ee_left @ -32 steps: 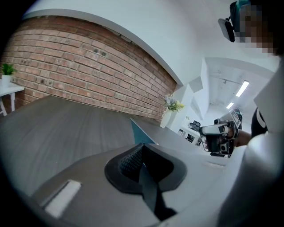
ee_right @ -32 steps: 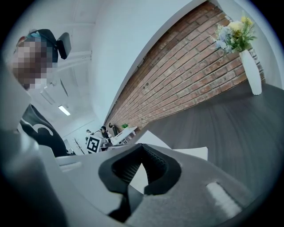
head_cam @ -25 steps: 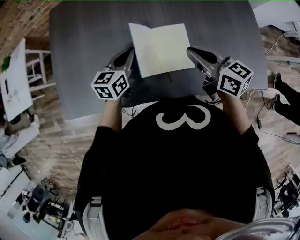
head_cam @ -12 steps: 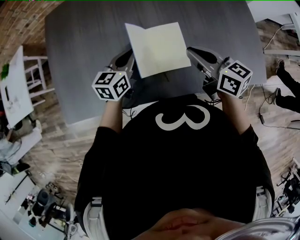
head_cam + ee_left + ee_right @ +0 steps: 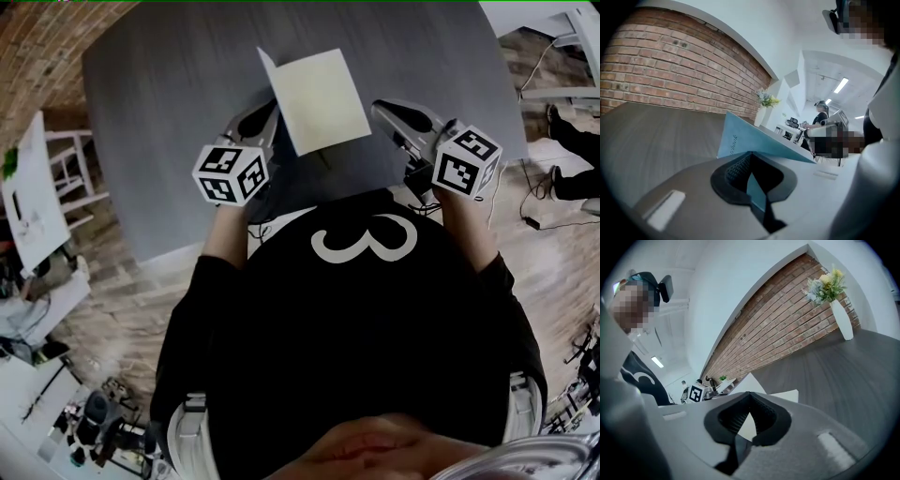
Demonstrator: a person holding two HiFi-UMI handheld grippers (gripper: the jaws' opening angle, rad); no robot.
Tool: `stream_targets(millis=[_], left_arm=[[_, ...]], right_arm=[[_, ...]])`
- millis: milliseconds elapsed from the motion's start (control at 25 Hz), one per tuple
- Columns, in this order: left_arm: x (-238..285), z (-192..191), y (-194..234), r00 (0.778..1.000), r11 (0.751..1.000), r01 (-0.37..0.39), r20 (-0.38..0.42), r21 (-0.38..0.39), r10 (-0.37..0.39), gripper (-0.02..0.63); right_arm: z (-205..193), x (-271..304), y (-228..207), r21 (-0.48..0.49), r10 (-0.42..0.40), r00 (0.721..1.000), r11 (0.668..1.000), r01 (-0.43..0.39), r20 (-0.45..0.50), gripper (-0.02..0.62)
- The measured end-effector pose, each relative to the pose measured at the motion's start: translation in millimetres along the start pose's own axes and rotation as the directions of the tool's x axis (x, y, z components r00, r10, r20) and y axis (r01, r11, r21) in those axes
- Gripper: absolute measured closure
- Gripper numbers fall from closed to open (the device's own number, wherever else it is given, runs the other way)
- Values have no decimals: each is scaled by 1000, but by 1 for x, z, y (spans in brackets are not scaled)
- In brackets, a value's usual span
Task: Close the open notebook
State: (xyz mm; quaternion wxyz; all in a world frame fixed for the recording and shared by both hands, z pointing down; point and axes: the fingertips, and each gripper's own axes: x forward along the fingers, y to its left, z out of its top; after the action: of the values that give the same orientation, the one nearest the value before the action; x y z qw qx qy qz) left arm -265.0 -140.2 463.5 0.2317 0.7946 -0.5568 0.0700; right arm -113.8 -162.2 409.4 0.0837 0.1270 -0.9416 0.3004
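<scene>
The notebook (image 5: 321,98) lies on the grey table (image 5: 159,103), its cream pages facing up. Its left cover stands raised at a steep angle, showing as a thin edge in the head view. In the left gripper view that cover is light blue (image 5: 757,140) and runs down between the jaws. My left gripper (image 5: 268,114) is shut on the cover's near corner (image 5: 751,180). My right gripper (image 5: 382,107) hovers just off the notebook's right edge, jaws shut with nothing in them. Beyond its jaws (image 5: 749,404) I see the white page (image 5: 783,396) and the lifted cover (image 5: 749,380).
A white vase of flowers (image 5: 843,315) stands on the table's far end by the brick wall (image 5: 787,319). White furniture (image 5: 28,178) sits on the floor to the left. Cables (image 5: 534,220) trail on the floor to the right.
The left gripper has lifted the notebook's left cover from flat to nearly upright, swinging it rightward. The visible spread has narrowed. The right gripper has hardly moved.
</scene>
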Motion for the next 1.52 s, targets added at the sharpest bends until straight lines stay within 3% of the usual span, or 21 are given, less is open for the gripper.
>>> stream_targets(millis=[800, 1040, 1320, 1520], left_arm=[[59, -17, -36, 988, 991, 103, -120, 81, -93, 591], [76, -35, -45, 980, 985, 105, -181, 137, -79, 591], [88, -54, -45, 966, 983, 107, -251, 149, -67, 591], [93, -65, -42, 946, 976, 104, -324, 194, -36, 591]], right_arm=[[-5, -35, -23, 42, -83, 995, 996, 81, 56, 594], [-10, -49, -30, 58, -109, 992, 993, 106, 62, 594], [-16, -54, -31, 74, -125, 990, 990, 120, 70, 594], [-17, -55, -31, 76, -130, 988, 989, 123, 85, 594]])
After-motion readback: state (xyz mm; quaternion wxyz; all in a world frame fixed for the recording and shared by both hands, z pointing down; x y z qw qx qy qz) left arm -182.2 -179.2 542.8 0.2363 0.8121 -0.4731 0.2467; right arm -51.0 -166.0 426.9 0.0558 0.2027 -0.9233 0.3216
